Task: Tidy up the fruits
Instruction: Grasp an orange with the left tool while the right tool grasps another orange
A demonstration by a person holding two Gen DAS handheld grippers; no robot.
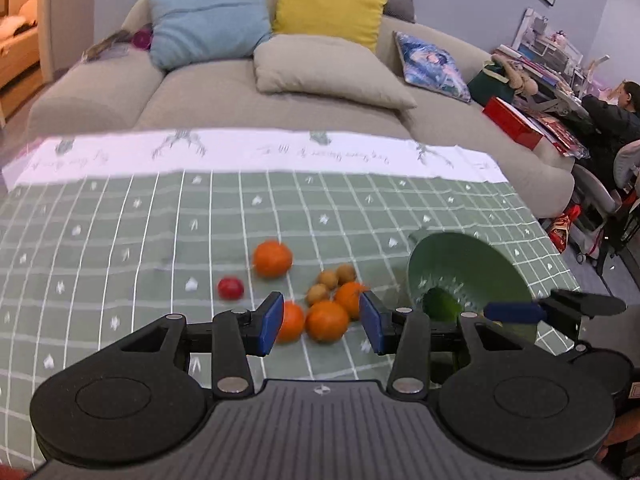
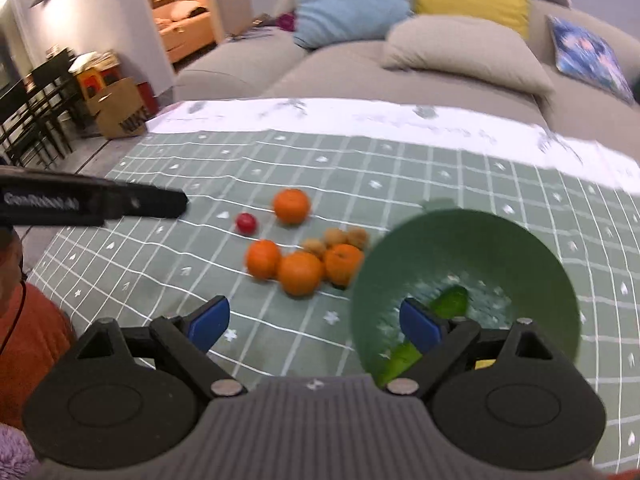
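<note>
Left wrist view: your left gripper point(image 1: 320, 322) hangs wide open over a green checked tablecloth point(image 1: 140, 240), holding nothing.
Your right gripper point(image 2: 316, 326) is spread open too, one finger point(image 2: 420, 326) inside the tilted green bowl point(image 2: 500, 248), where something green point(image 2: 452, 302) lies (blurred). Beside the bowl sit clustered oranges point(image 2: 300, 272), small brown fruits point(image 2: 336, 237), one orange point(image 2: 291, 205) apart and a red fruit point(image 2: 245, 222). Behind stands a grey sofa point(image 1: 200, 92) with blue point(image 1: 208, 16) and yellow cushions point(image 1: 328, 4).
</note>
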